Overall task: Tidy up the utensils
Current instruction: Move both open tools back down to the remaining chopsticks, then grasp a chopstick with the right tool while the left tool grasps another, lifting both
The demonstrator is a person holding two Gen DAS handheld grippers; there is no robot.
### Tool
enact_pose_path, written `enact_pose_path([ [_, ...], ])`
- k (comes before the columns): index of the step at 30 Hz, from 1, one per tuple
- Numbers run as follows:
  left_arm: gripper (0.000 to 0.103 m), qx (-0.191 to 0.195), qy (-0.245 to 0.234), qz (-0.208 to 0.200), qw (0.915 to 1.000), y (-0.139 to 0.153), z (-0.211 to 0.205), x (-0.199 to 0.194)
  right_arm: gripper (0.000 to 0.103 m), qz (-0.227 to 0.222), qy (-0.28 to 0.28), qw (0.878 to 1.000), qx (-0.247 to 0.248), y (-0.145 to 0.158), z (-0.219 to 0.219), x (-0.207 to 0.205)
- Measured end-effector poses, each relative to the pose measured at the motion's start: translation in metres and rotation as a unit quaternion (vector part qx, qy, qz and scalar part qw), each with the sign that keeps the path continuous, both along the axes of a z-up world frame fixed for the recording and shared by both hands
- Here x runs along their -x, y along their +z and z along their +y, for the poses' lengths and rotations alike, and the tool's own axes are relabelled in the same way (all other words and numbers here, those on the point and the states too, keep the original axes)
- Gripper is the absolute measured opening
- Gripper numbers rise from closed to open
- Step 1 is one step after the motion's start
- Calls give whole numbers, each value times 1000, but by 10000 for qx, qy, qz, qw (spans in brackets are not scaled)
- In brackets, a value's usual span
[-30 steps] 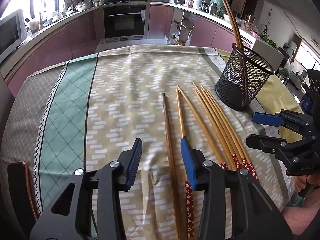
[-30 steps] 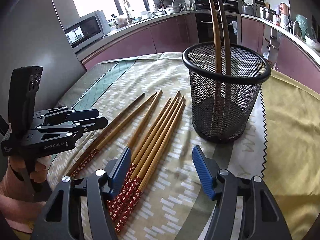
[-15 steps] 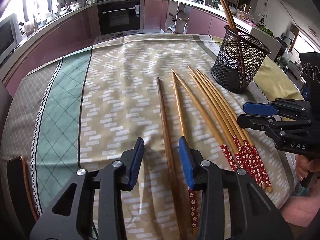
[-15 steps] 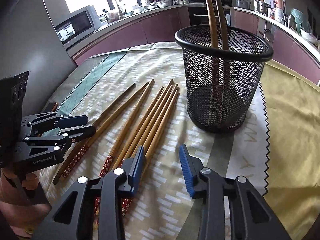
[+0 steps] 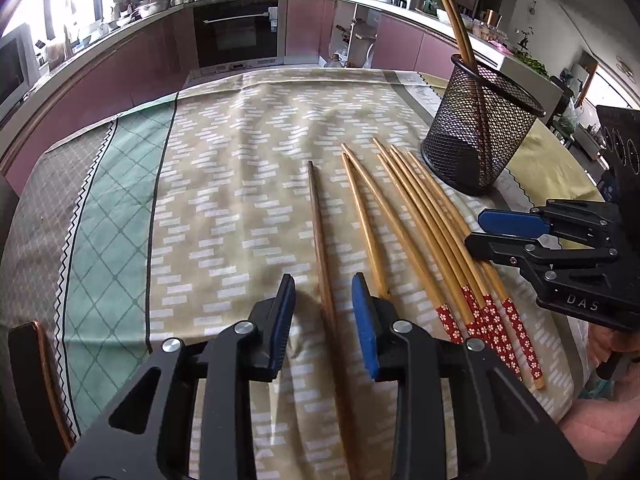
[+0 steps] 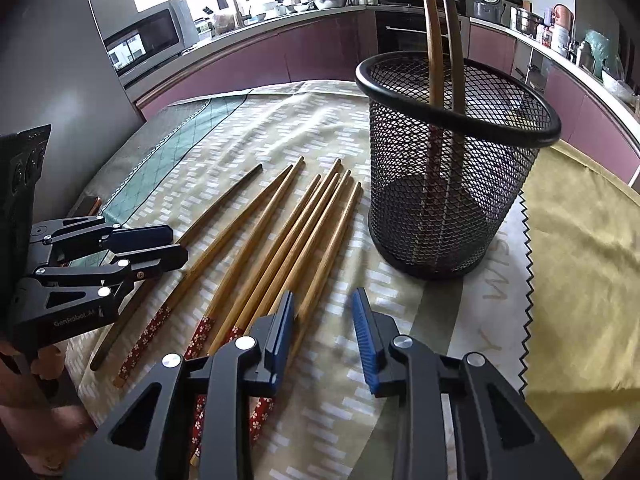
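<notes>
Several bamboo chopsticks [image 5: 420, 224] with red flowered ends lie side by side on the tablecloth, and a darker brown chopstick [image 5: 318, 220] lies left of them. My left gripper [image 5: 324, 312] hovers low over the dark chopstick, which runs between its closing jaws without touching the pads. My right gripper [image 6: 322, 320] is also closing. The rightmost chopstick [image 6: 332, 240] runs under its gap, close to the left pad, ungripped. A black mesh cup [image 6: 440, 200] stands upright just beyond, holding two chopsticks [image 6: 434, 40].
A patterned tablecloth [image 5: 224, 184] covers the table, with a yellow cloth [image 6: 580, 280] at the right. A chair back [image 5: 24, 360] stands at the table's left edge. Kitchen counters, an oven and a microwave line the far walls. A hand holds each gripper.
Both grippers' jaws have narrowed, the right one much more. The left gripper shifted so the dark chopstick now lies between its fingers. The right gripper came closer to the chopsticks' red ends.
</notes>
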State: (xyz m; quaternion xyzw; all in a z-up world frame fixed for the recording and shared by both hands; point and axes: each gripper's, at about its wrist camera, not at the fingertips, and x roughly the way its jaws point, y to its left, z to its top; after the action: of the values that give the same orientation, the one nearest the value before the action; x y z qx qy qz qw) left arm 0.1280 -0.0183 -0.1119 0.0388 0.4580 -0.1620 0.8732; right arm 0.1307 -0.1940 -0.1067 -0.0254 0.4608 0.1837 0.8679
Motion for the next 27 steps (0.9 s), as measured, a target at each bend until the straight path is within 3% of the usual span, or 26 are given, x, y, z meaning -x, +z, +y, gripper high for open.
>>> enact_pose_path([
  [9, 14, -161, -74, -7, 9998, -2, -10, -18, 21, -45, -109, 9999, 35, -1, 4, -11],
  [11, 9, -150, -43, -4, 9999, -2, -10, -19, 15, -40, -149, 9999, -6, -1, 2, -12],
  [19, 7, -38, 89, -25, 10000, -1, -12, -19, 6, 38, -274, 9989, -373, -2, -6, -12],
  [27, 7, 283, 48, -224, 9993, 21, -5, -6, 6, -168, -202, 9974, -674, 14, -14, 0],
])
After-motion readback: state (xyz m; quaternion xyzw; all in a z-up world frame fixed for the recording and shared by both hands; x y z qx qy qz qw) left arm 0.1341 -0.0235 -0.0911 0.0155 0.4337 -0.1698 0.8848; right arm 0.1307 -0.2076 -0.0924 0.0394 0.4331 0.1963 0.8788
